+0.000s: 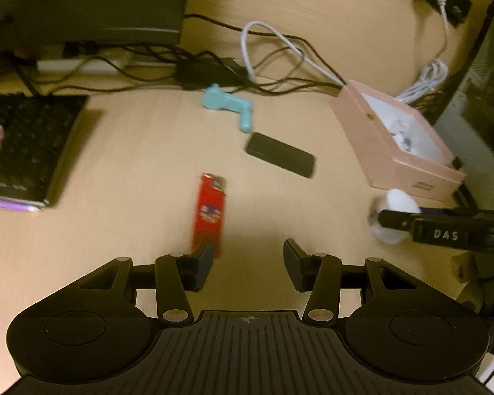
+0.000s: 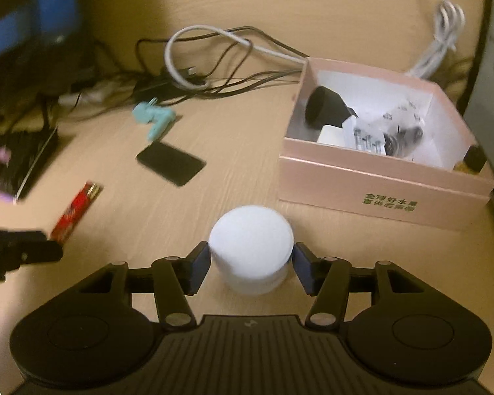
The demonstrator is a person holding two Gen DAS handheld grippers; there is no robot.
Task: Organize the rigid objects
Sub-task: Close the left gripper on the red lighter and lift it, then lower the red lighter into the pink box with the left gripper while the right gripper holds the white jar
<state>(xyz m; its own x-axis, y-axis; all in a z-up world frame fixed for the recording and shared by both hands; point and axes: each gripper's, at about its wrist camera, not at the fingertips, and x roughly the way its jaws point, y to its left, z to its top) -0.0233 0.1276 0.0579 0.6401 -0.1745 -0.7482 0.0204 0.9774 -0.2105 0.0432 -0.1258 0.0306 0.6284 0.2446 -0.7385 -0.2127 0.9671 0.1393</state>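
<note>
We note the short white plastic cylinder [image 2: 251,247] sits between the right gripper [image 2: 251,265] pads, jaws apart, contact unclear; pink cardboard box [image 2: 382,187] ahead-right. Left gripper [image 1: 247,265] spread, empty.

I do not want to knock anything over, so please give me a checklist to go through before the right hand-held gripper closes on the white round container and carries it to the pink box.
1. White round container sits between the fingers of the right hand-held gripper: ok.
2. Fingers touching its sides: cannot tell; both look very close.
3. Container upright on the desk: ok.
4. Free room in the pink box: ok, near corner bare, the rest holds small parts.
5. Path from container to box free: ok.
6. Left hand-held gripper out of the way: ok, open, near the red lighter.
</note>
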